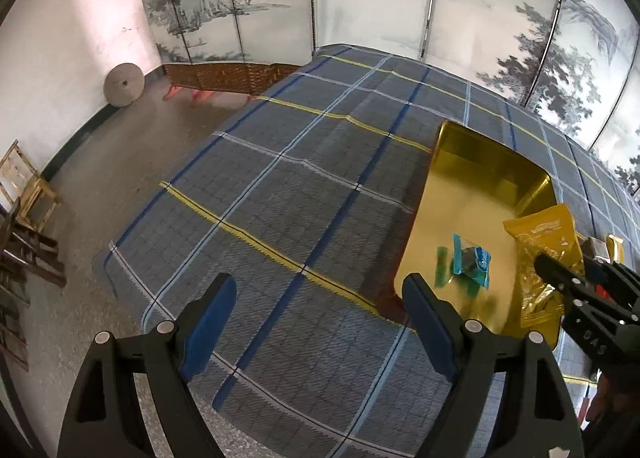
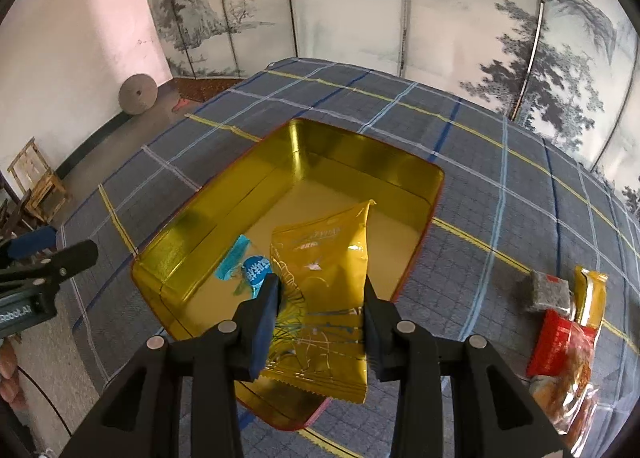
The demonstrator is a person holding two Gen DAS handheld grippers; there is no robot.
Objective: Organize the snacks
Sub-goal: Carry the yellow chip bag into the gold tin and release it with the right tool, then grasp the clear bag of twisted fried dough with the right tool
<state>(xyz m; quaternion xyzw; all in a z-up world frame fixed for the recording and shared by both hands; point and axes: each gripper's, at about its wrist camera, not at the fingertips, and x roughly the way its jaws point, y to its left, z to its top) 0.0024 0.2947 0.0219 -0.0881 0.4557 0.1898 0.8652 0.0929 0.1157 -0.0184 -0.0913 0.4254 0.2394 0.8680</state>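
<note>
A gold tin box [image 2: 224,213] lies open on the plaid cloth. Inside it rests a small blue-wrapped snack [image 2: 252,268]. My right gripper [image 2: 320,290] is shut on a yellow snack packet [image 2: 320,258] and holds it over the near end of the box. In the left wrist view the same box [image 1: 460,185] sits to the right, with the blue snack [image 1: 472,262] in it and the yellow packet [image 1: 540,254] held by the right gripper [image 1: 560,274]. My left gripper [image 1: 320,294] is open over bare cloth left of the box, holding nothing.
Several more snacks lie on the cloth right of the box: a grey packet [image 2: 548,290], a yellow packet [image 2: 590,298] and a red packet [image 2: 558,346]. A folding screen [image 2: 360,9] stands behind the table. Wooden chairs [image 1: 24,193] stand on the floor at far left.
</note>
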